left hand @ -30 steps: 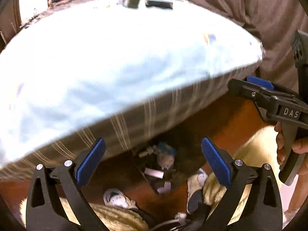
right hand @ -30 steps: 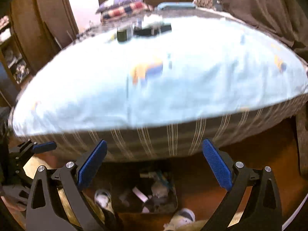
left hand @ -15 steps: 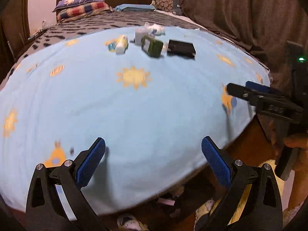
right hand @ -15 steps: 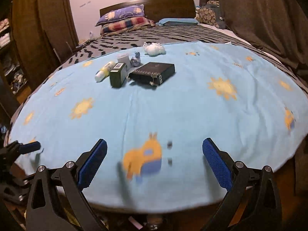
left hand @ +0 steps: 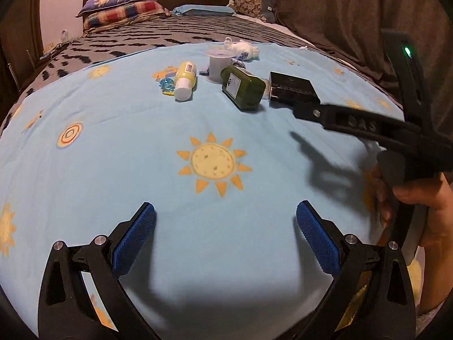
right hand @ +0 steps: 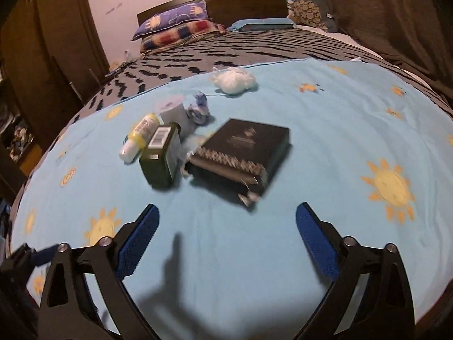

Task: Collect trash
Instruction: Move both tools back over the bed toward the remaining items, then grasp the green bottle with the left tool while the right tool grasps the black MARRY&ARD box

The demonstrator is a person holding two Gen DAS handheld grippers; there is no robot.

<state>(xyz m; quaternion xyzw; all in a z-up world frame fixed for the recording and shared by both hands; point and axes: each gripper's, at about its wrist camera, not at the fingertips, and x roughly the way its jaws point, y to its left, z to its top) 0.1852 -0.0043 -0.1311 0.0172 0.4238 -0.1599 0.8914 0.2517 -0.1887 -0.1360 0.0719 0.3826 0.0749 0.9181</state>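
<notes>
Hovering above the blue sheet (right hand: 325,147) near its front edge, left gripper (left hand: 225,221) and right gripper (right hand: 228,226) both have fingers spread, empty. Black box (right hand: 243,153), green bottle (right hand: 161,155), yellow bottle (right hand: 138,137) and crumpled tissue (right hand: 233,80) lie clustered toward the sheet's far edge.

I see a light blue sheet (left hand: 141,147) printed with orange-and-yellow suns; I take its big sun (left hand: 213,163) as my landmark. Beyond that sun lies a pale yellow bottle (left hand: 185,80) with a white cap, and to the right of it a dark olive-green bottle (left hand: 243,87) with a white label. Further right is a black box (right hand: 243,153) with a pale zigzag band along its edge. Behind them sits a white crumpled wad (right hand: 233,80). Past the sheet the bedcover (left hand: 181,34) is grey with black wavy marks. My own pads (left hand: 133,238) are blue on black fingers.
</notes>
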